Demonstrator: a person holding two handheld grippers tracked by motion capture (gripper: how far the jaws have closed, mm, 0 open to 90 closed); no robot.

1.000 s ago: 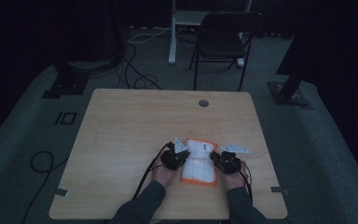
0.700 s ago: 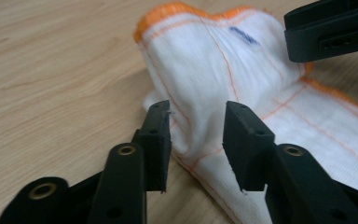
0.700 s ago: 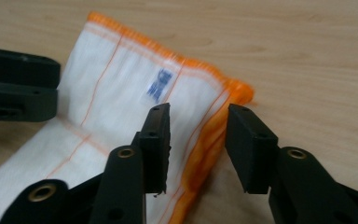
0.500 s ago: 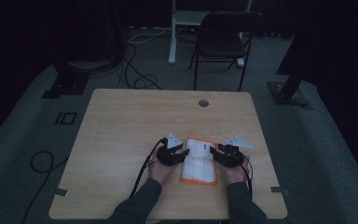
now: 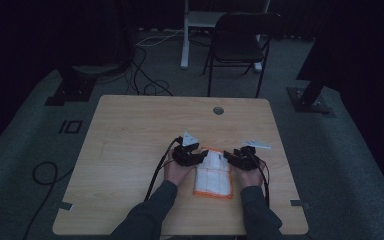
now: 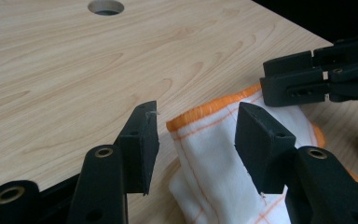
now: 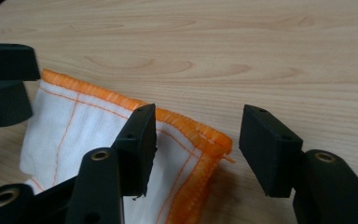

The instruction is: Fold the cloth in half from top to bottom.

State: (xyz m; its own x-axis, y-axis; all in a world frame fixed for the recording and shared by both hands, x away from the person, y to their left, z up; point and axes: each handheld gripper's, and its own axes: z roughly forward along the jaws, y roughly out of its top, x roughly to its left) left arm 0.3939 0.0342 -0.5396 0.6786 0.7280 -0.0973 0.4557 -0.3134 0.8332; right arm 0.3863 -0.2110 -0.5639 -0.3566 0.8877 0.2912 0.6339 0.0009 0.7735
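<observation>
Nearest the person, two dark sleeves come up from the bottom edge of the high view, cut off at the elbows. Their hands sit on the pale wood-grain tabletop, one at each side of a folded white cloth with orange stitched edging and thin orange grid lines.

The left tool is at the cloth's far left corner. In the left gripper view its jaws stand spread, the cloth's raised orange-edged corner lying in the gap between them; whether either pad touches the fabric cannot be told. The cloth's lower part is cut off by the frame bottom and hidden behind the jaws.

The right tool is at the cloth's far right corner. In the right gripper view its jaws are also spread: one jaw lies over the white fabric, the other is out over bare wood beyond the orange hem, with the hem corner between them. The left tool's black body cuts in at that view's left edge, partly covering the cloth.

Beyond the cloth, a round cable hole sits near the tabletop's far edge. Farther still, a dark folding chair stands on the dim floor, its details hard to make out.
</observation>
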